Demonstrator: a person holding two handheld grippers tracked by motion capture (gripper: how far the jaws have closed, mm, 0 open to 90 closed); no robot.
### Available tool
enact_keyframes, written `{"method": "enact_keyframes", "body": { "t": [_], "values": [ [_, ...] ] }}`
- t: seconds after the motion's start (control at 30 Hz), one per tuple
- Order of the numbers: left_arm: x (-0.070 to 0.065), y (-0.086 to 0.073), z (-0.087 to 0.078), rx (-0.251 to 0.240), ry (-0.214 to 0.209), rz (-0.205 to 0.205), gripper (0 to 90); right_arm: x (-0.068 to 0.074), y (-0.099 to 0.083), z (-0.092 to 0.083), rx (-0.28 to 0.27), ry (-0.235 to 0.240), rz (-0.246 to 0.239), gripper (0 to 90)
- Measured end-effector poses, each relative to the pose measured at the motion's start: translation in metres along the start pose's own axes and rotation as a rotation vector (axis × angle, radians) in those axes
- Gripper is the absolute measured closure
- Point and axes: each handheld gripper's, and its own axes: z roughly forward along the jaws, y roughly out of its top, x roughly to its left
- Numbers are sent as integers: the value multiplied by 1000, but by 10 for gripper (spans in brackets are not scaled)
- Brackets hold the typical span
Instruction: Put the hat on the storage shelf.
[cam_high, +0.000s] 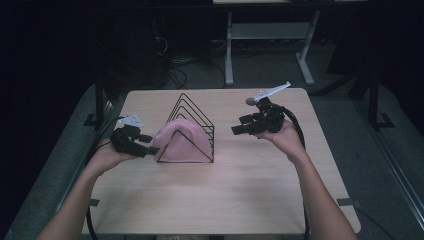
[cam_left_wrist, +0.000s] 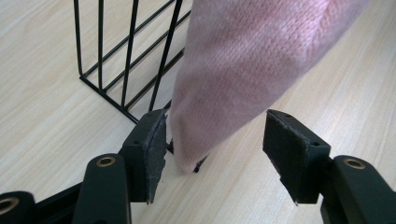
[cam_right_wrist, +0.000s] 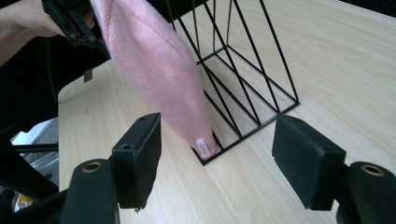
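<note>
While the left gripper (cam_high: 148, 145) hovers near the tabletop's (cam_high: 240, 190) left edge, its jaws spread around the hem of a pink knitted hat (cam_high: 181, 144). That hat drapes the black wire rack (cam_high: 192, 120) mid-table. Toward the right edge, the right gripper (cam_high: 239, 125) gapes wide, empty.

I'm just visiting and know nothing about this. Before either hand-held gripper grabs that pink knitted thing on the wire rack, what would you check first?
1. Left hand-held gripper open: ok, jaws apart.
2. Pink knitted cloth between the left jaws: ok, its lower corner hangs there, not yet pinched.
3. Right hand-held gripper open: ok.
4. Right hand-held gripper close enough to grip: not ok, it points at the cloth's other corner but stands off.
5. Black wire triangular rack upright on the light wooden table: ok.
6. Cloth free of the wires: cannot tell; it drapes over the front frame.
</note>
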Motion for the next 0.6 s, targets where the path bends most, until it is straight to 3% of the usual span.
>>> {"method": "enact_keyframes", "body": {
  "t": [0.6],
  "values": [
    [-1, -9, -4, -19, 3, -37, 335, -15, -34, -28, -18, -47, 55, 319]
  ]
}}
